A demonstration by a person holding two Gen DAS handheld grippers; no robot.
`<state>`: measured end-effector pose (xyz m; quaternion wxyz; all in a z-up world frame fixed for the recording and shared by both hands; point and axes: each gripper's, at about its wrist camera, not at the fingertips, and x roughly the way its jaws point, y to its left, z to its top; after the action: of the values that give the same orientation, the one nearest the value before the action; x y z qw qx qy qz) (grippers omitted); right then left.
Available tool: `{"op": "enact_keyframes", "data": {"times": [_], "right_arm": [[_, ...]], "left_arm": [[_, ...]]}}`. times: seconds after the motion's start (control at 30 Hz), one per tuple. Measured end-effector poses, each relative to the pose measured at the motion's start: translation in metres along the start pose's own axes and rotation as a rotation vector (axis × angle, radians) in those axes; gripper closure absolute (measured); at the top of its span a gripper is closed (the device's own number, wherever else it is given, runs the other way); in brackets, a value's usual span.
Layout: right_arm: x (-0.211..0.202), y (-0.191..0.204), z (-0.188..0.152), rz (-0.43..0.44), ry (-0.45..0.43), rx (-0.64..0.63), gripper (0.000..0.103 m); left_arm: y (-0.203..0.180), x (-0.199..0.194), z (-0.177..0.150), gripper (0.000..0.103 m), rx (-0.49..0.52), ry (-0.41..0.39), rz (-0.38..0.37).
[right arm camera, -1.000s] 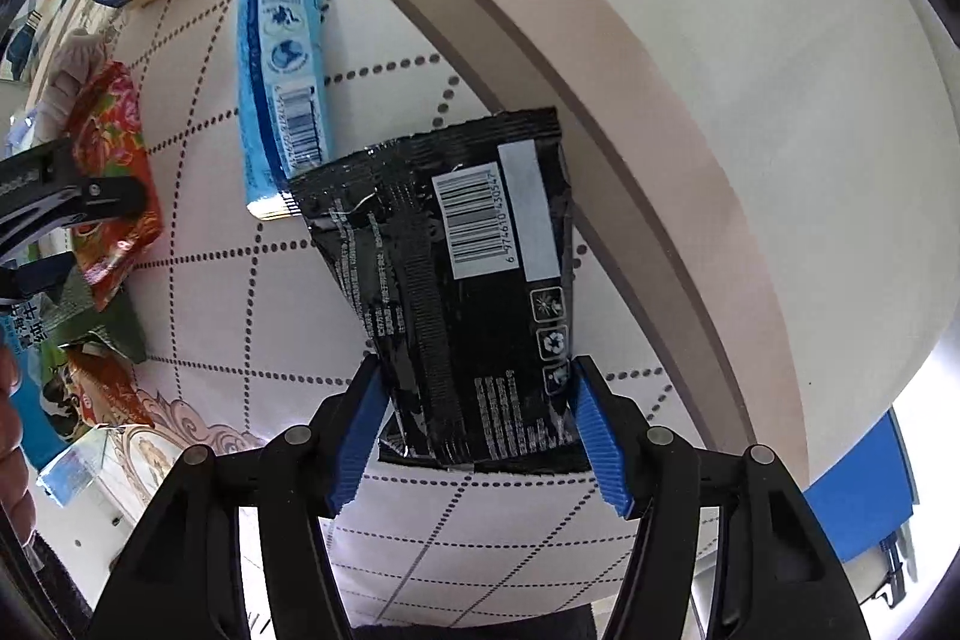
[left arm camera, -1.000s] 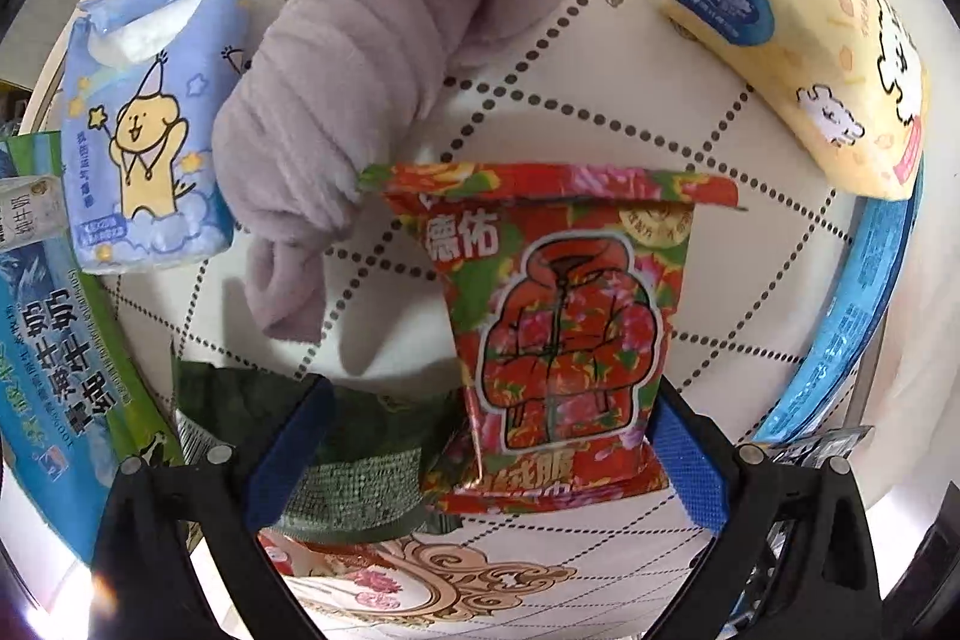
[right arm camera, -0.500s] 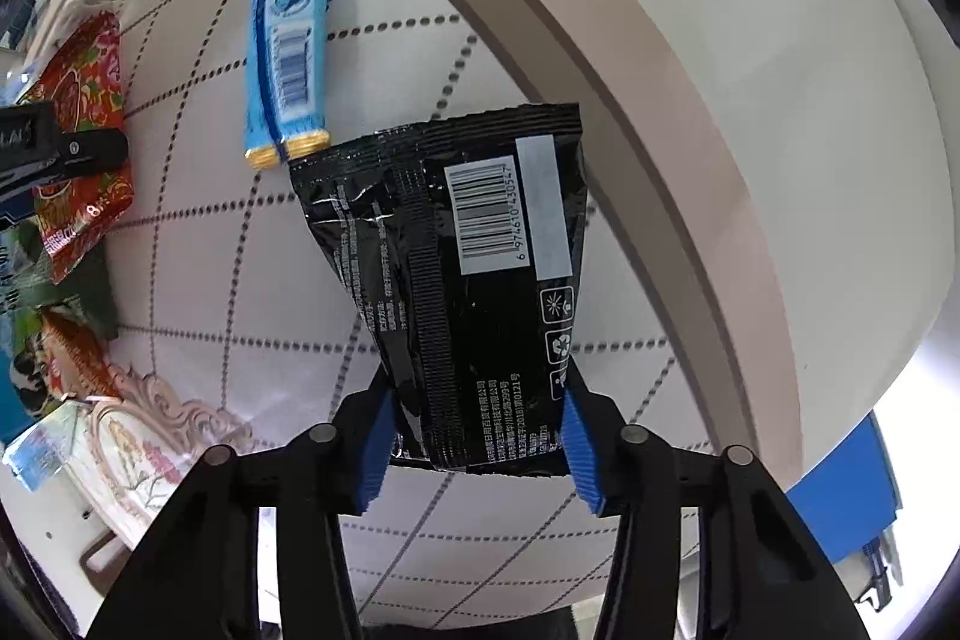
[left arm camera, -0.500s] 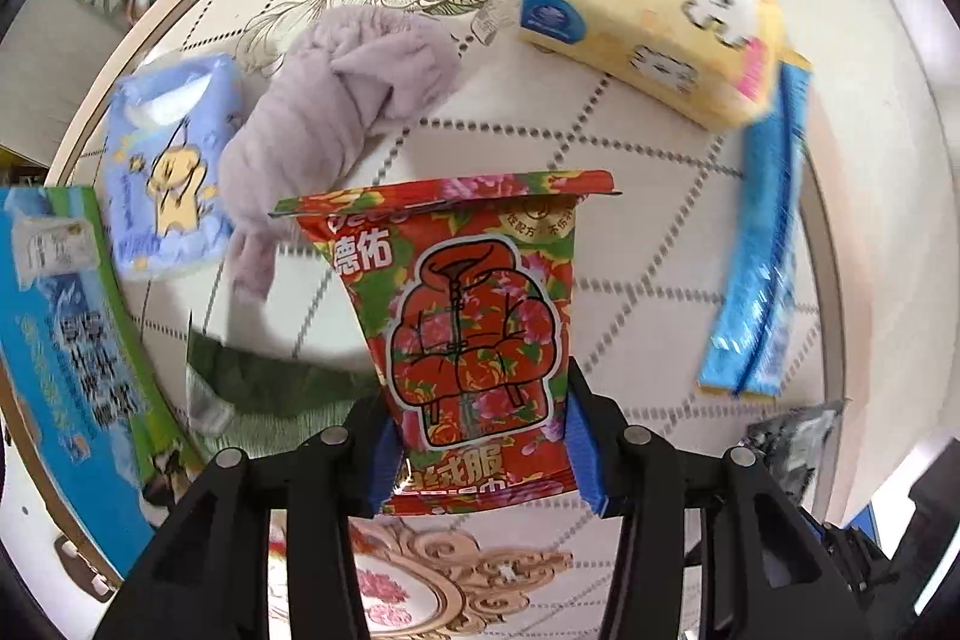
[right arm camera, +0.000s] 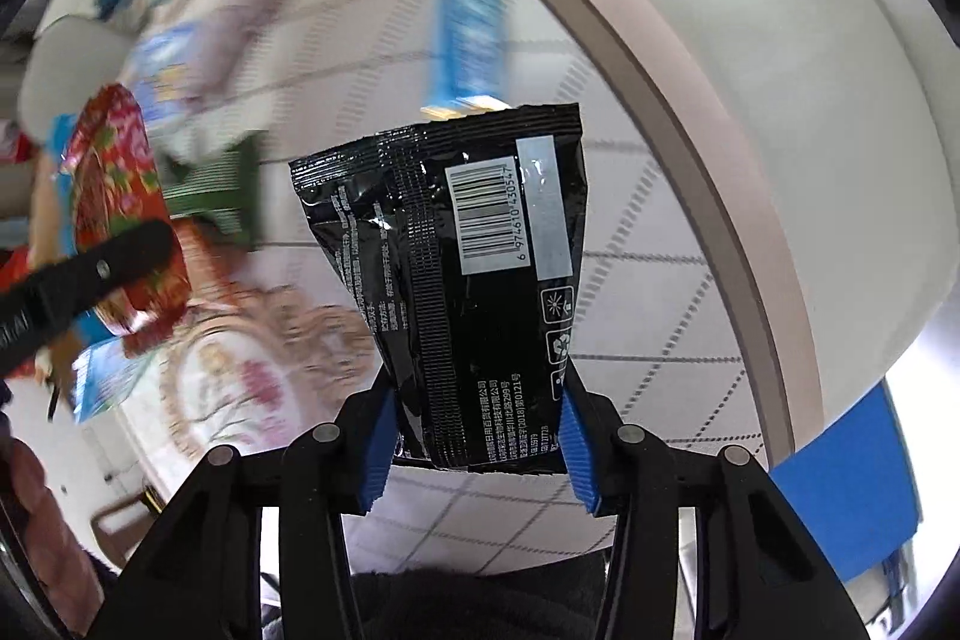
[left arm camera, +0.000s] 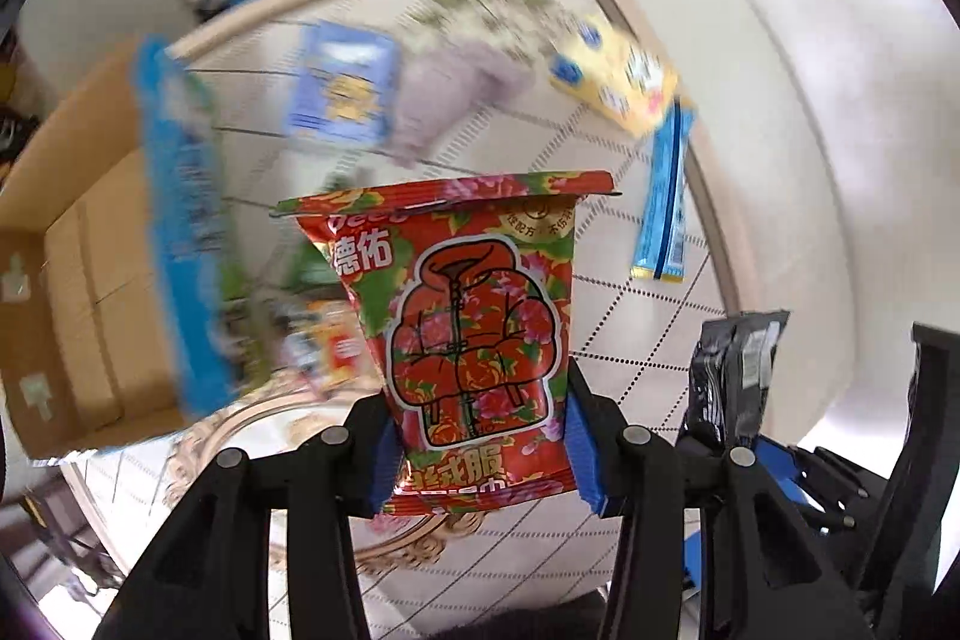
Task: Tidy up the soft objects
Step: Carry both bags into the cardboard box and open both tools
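A: How do the packs handle?

B: Light, soft and crinkly by the look of them, so I judge an edge pinch suits. The left gripper (left arm camera: 480, 454) is closed on the bottom of the red pack (left arm camera: 474, 322), centre frame, held clear of the table (left arm camera: 630, 292). The right gripper (right arm camera: 477, 451) is clamped the same way on the black pack (right arm camera: 474, 274).

A: Any container?

B: A cardboard box (left arm camera: 72, 280) at the left of the left view. The blur hides its contents.
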<state>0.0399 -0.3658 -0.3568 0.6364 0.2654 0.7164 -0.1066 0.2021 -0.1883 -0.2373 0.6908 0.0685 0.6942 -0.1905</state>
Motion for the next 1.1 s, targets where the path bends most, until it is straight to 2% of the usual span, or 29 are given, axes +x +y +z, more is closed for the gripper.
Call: {"op": "enact_keyframes", "data": {"times": [0.1,0.17,0.33,0.47,0.5,0.53,0.63,0.7,0.87,1.1], "right_arm": [[-0.033,0.047,0.011,0.035,-0.041,-0.076,0.054],[-0.047,0.092,0.013,0.062,-0.066,-0.139,0.054],[-0.076,0.204,0.025,0.119,-0.094,-0.278,0.054],[-0.052,0.301,0.036,0.129,-0.070,-0.351,0.054],[-0.040,0.338,0.040,0.121,-0.055,-0.366,0.054],[-0.029,0.353,0.044,0.115,-0.040,-0.373,0.054],[0.020,0.401,0.067,0.077,0.008,-0.390,0.054],[0.057,0.423,0.085,0.040,0.034,-0.396,0.054],[0.116,0.453,0.105,-0.019,0.071,-0.405,0.054],[0.151,0.480,0.109,-0.082,0.077,-0.415,0.054]], "left_arm": [[0.043,-0.044,-0.003,0.060,-0.054,-0.068,-0.023],[0.069,-0.060,-0.004,0.060,-0.083,-0.101,-0.017],[0.162,-0.100,-0.008,0.060,-0.153,-0.134,0.017],[0.246,-0.077,0.010,0.060,-0.233,-0.097,0.034],[0.262,-0.063,0.015,0.060,-0.252,-0.081,0.024],[0.287,-0.052,0.021,0.060,-0.281,-0.057,0.010],[0.325,-0.016,0.038,0.060,-0.320,-0.002,-0.007],[0.342,0.005,0.047,0.060,-0.331,0.035,-0.024],[0.370,0.049,0.068,0.060,-0.333,0.123,-0.097],[0.375,0.079,0.079,0.060,-0.318,0.173,-0.149]]}}
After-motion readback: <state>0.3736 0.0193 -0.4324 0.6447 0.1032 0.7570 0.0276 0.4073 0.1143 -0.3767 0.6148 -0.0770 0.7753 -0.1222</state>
